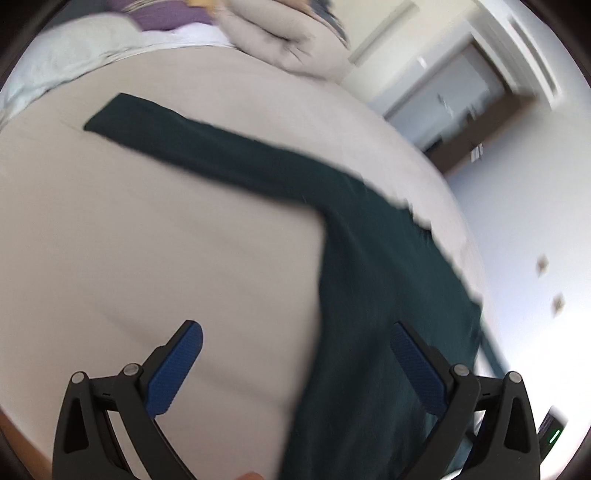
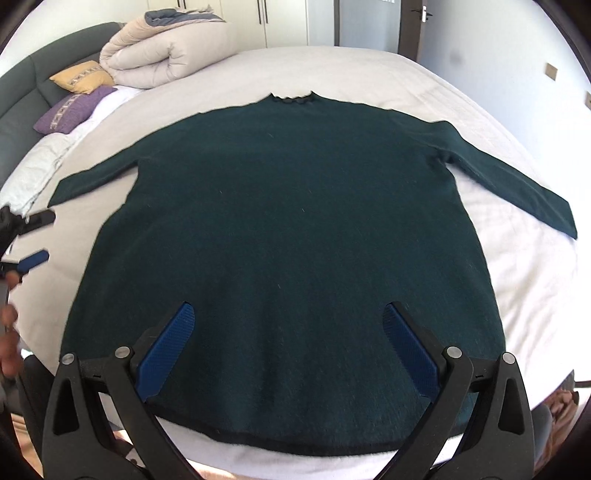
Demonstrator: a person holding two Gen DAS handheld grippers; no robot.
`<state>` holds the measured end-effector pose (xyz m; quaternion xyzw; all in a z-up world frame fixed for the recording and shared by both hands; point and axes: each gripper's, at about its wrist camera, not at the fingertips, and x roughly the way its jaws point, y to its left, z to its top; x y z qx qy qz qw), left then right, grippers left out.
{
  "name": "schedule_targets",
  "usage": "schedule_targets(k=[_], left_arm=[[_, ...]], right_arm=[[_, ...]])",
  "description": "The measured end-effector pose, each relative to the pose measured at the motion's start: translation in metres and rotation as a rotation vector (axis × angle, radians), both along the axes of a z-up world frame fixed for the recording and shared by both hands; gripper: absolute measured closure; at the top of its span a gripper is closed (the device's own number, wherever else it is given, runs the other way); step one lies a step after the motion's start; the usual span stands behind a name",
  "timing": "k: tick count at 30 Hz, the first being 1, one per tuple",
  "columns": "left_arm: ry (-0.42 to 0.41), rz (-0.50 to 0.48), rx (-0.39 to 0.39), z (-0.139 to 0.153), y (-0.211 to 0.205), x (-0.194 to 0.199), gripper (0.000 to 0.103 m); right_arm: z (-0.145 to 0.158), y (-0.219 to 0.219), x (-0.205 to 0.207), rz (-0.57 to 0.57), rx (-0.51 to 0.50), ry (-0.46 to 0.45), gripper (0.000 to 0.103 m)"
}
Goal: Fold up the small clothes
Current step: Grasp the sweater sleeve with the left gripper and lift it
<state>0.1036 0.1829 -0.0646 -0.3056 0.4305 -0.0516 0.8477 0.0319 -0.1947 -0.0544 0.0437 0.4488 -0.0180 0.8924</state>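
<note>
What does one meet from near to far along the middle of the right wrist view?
Right claw, open → sweater's bottom hem → sweater's collar → bare bed cover → wardrobe doors.

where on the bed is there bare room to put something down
Bare sheet beyond the sweater collar, and between its left sleeve and the left gripper. Crowded at the head: duvet and pillows.

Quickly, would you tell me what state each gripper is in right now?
Left gripper: open, holding nothing.
Right gripper: open, empty, above the green sweater.
</note>
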Motion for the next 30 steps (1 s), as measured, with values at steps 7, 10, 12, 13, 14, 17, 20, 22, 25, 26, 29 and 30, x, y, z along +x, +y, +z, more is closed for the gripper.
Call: schedule_targets(k=[7,10,12,13,14,17,20,22,25,26,29,30], left_arm=[[-0.026,0.36,-0.366,-0.03,0.116,0.045,0.0],[0.009,0.493,-0.444,-0.058,0.144,0.055,0.003],[0.022,0.563,-0.537,-0.078,0.156,0.059,0.008],[0.019,0.585,-0.555,-0.083,0.16,0.062,0.009],[0.008,0.599,-0.562,-0.085,0.163,0.063,0.01],[-0.026,0.628,-0.553,-0.081,0.17,0.075,0.012],[-0.028,0.653,-0.561,-0.084,0.173,0.09,0.022],[-0.027,0.678,-0.569,-0.09,0.182,0.103,0.032],[-0.011,0.712,-0.562,-0.095,0.192,0.117,0.053],[-0.011,0.726,-0.562,-0.096,0.195,0.12,0.065],[0.005,0.76,-0.511,-0.091,0.199,0.134,0.09],[0.001,0.754,-0.482,-0.086,0.198,0.135,0.095]], right_arm=[[-0.003,-0.004,0.022,0.017,0.075,0.014,0.0],[-0.01,-0.003,0.032,0.02,0.087,0.033,0.0],[-0.014,-0.001,0.039,0.021,0.087,0.041,0.0],[-0.016,-0.001,0.042,0.021,0.087,0.043,0.0],[-0.018,-0.001,0.045,0.021,0.087,0.045,0.0],[-0.024,-0.002,0.053,0.02,0.088,0.053,0.0],[-0.029,-0.003,0.061,0.015,0.099,0.056,0.0],[-0.03,-0.005,0.062,0.015,0.106,0.05,0.0],[-0.033,-0.009,0.066,0.014,0.109,0.045,0.0],[-0.034,-0.011,0.067,0.012,0.112,0.045,0.0],[-0.037,-0.023,0.068,-0.007,0.127,0.044,0.0],[-0.039,-0.027,0.069,-0.018,0.136,0.045,0.0]])
